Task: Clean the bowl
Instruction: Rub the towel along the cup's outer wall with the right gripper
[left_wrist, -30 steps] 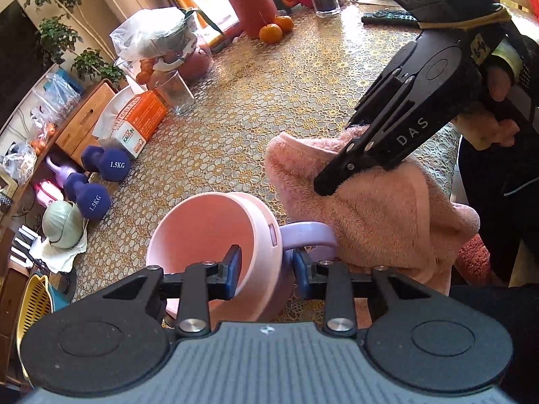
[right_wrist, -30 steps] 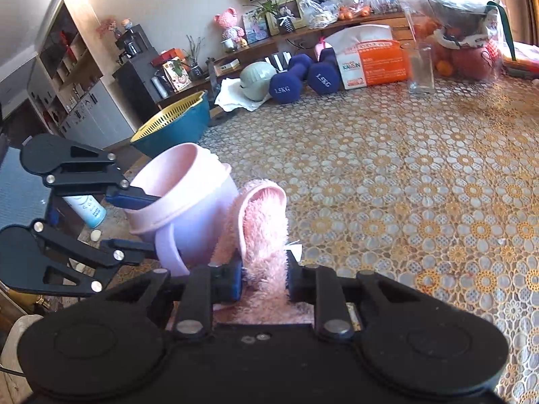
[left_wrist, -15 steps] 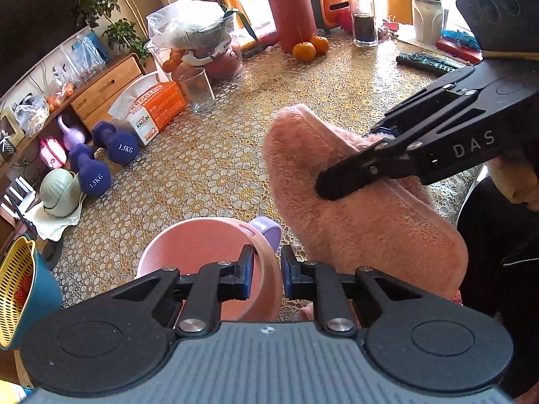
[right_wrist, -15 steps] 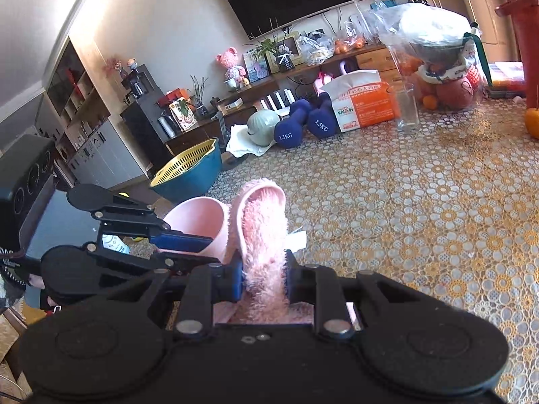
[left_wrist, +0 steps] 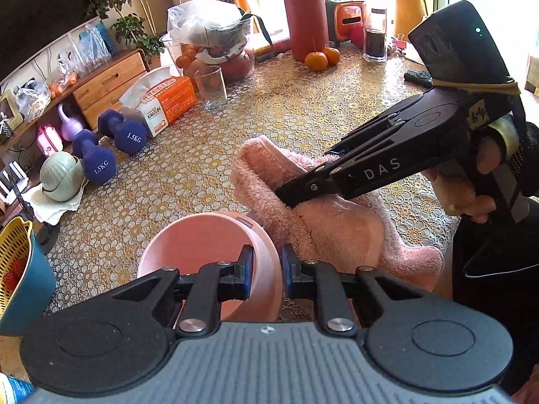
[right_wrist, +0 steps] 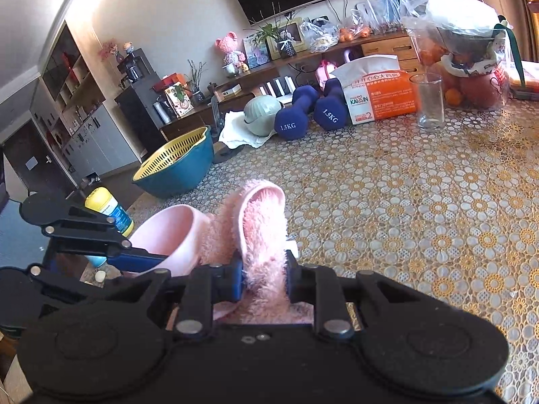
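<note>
The pink bowl's [left_wrist: 202, 245] rim is clamped by the left claw [left_wrist: 266, 271]; the fluffy pink towel [right_wrist: 262, 232], pinched by the right claw [right_wrist: 264, 282], is probably to be pushed inside for wiping.

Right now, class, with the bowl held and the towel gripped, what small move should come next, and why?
Probably swing the right gripper toward the bowl and press the pink towel inside it. The left gripper is shut on the bowl's rim, steadying it, while the right gripper is shut on the towel, whose folded end sits beside the bowl, outside its opening. Wiping cannot start until the cloth is inside.
</note>
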A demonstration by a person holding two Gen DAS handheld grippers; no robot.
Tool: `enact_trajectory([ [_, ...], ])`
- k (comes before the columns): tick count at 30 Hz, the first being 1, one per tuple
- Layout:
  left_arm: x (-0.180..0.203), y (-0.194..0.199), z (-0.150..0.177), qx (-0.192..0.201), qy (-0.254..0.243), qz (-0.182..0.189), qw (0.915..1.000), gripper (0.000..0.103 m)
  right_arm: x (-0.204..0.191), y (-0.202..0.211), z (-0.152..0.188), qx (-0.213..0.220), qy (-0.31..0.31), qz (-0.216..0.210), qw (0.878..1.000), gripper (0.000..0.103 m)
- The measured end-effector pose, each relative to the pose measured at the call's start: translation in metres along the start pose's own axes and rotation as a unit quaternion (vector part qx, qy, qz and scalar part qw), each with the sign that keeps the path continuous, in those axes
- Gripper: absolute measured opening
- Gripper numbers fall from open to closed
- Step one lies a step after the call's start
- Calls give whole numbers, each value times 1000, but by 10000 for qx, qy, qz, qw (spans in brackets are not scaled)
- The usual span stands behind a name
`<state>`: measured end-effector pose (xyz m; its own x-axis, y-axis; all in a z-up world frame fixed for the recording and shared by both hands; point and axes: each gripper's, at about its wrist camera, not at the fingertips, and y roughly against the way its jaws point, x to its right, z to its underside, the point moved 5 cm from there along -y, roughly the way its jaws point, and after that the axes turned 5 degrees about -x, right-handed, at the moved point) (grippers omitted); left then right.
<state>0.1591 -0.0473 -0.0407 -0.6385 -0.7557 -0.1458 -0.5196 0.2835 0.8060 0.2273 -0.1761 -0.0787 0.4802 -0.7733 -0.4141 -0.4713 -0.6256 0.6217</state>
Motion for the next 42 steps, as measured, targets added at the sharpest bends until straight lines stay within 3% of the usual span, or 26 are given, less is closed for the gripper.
enact_trajectory([
  [6, -3, 0, 1, 72, 39, 106, 9999, 17, 16, -23, 7, -339, -155, 164, 9992, 22],
  [12, -5, 0, 2, 90, 92, 142, 9998, 17, 15, -37, 10, -593, 218, 350, 9974, 23],
  [17, -2, 3, 4, 67, -61, 71, 9999, 17, 12, -16, 12, -449, 284, 486, 9974, 21],
  [23, 6, 10, 8, 45, -378, -121, 9992, 19, 14, 26, 25, -191, -124, 216, 9995, 21],
  [26, 9, 13, 12, -56, -600, -249, 9979, 27, 9, 38, 34, -199, -236, 22, 9995, 21],
  [29, 16, 14, 20, -134, -944, -406, 9946, 52, -4, 41, 42, -274, -166, -81, 9995, 21],
  [30, 18, 13, 22, -142, -1041, -438, 9935, 56, -8, 42, 44, -280, -90, -43, 9996, 21],
  [38, 26, -3, 28, -328, -1529, -692, 9853, 56, -25, 31, 47, -369, -21, -171, 9992, 21],
  [40, 24, -7, 28, -385, -1581, -682, 9843, 51, -24, 29, 47, -366, -67, -189, 9991, 21],
  [42, 23, -12, 28, -504, -1613, -663, 9834, 35, -21, 29, 47, -360, -138, -206, 9990, 21],
])
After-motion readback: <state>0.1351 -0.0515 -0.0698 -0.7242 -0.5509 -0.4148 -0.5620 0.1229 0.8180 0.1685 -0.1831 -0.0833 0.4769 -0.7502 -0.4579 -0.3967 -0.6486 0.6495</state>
